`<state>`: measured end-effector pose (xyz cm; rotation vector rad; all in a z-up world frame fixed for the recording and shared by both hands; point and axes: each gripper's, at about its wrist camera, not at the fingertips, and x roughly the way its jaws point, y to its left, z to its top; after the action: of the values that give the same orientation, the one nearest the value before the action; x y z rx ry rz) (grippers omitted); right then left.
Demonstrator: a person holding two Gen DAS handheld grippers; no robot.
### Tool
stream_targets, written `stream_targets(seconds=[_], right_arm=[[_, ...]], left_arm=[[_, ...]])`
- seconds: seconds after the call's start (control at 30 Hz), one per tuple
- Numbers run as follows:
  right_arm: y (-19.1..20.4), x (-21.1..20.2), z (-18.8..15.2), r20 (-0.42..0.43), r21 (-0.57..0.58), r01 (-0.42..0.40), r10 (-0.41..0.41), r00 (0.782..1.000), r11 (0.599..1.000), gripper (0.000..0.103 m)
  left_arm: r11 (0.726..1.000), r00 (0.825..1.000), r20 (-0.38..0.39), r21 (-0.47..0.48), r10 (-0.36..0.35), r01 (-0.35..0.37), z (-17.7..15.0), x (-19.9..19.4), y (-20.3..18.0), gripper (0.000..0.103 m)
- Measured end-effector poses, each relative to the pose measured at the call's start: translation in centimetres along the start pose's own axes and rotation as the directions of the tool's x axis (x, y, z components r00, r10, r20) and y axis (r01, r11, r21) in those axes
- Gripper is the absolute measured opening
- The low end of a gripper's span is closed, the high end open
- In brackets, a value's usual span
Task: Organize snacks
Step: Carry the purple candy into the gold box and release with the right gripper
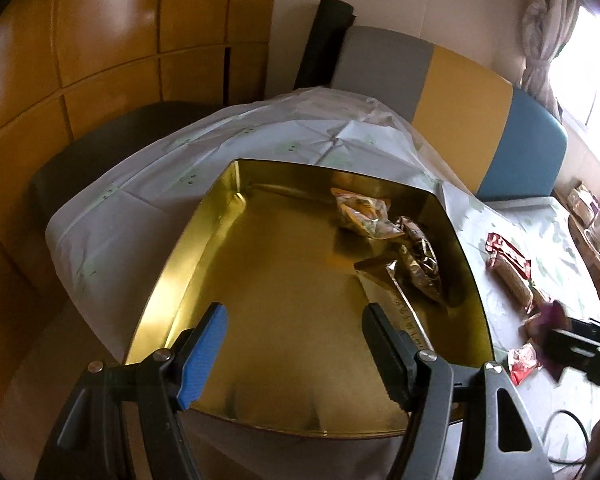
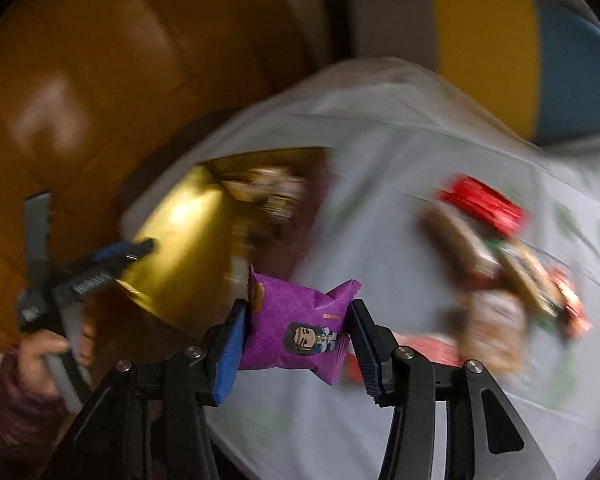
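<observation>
A gold tin box point(image 1: 260, 280) lies open on the white tablecloth and holds several wrapped snacks point(image 1: 380, 220) along its right side. My left gripper point(image 1: 296, 328) hangs open and empty over the tin's near part. My right gripper point(image 2: 296, 332) is shut on a purple snack packet point(image 2: 300, 320) with a cartoon figure, held above the cloth to the right of the tin point(image 2: 188, 240). It shows blurred at the right edge of the left wrist view point(image 1: 556, 316). Several loose snacks point(image 2: 496, 256), red and brown wrapped, lie on the cloth to the right.
A chair with a grey, yellow and blue back point(image 1: 460, 92) stands behind the table. A wooden cabinet point(image 1: 100, 60) fills the left. A dark chair seat point(image 1: 100, 152) is at the table's far left. A black cable point(image 1: 568, 424) lies at the near right.
</observation>
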<state>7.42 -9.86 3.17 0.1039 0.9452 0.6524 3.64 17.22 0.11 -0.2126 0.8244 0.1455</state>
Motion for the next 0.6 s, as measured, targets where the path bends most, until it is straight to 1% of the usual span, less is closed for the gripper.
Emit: stream_targets(seconds=[0.13,0.2,0.27,0.3,0.37,0.43,0.5,0.53,0.6], right_arm=[[5.0,3.6,1.1,-0.025,-0.045,-0.086,0.085,0.996,0.995,0.054],[6.7,5.6,1.4,-0.053,-0.071,-0.101,0.097,0.994,0.992,0.056],[7.9,8.0,1.3,-0.107,-0.079,-0.116,0.107,0.988,0.990,0.059],[8.2,8.8,1.2,-0.128,-0.087,-0.117,0.106,0.986,0.989,0.061],[8.6,10.3,0.5,-0.162,-0.093,-0.093,0.077,0.984,0.991,0.063],[8.4,11.2,0.1,-0.203,-0.074,-0.104,0.087,0.975,0.992,0.063],[8.1,10.9,-0.2,-0.202,-0.058,-0.108,0.094,0.975,0.992,0.064],[7.9,10.6,-0.2,-0.195,-0.052,-0.109,0.097,0.976,0.993,0.066],[7.1,9.5,-0.1,-0.165,-0.024,-0.110,0.104,0.981,0.994,0.067]], left_arm=[[1.000,1.000,0.013,-0.014,0.013,-0.013,-0.1,-0.3,0.8,0.071],[1.000,1.000,0.008,-0.020,0.013,-0.013,-0.2,-0.2,1.2,0.071],[1.000,1.000,0.005,-0.022,0.014,-0.013,-0.4,-0.1,1.4,0.071],[1.000,1.000,0.002,-0.018,0.016,-0.016,-0.5,0.0,1.4,0.071],[1.000,1.000,-0.006,-0.020,0.014,-0.014,-0.6,0.2,1.5,0.071],[1.000,1.000,-0.009,-0.021,0.016,-0.016,-0.7,0.3,1.5,0.071],[1.000,1.000,-0.007,-0.018,0.013,-0.013,-0.7,0.3,1.4,0.071],[1.000,1.000,-0.003,-0.013,0.011,-0.011,-0.6,0.2,1.3,0.071],[1.000,1.000,-0.002,-0.006,0.010,-0.010,-0.6,0.1,0.9,0.071]])
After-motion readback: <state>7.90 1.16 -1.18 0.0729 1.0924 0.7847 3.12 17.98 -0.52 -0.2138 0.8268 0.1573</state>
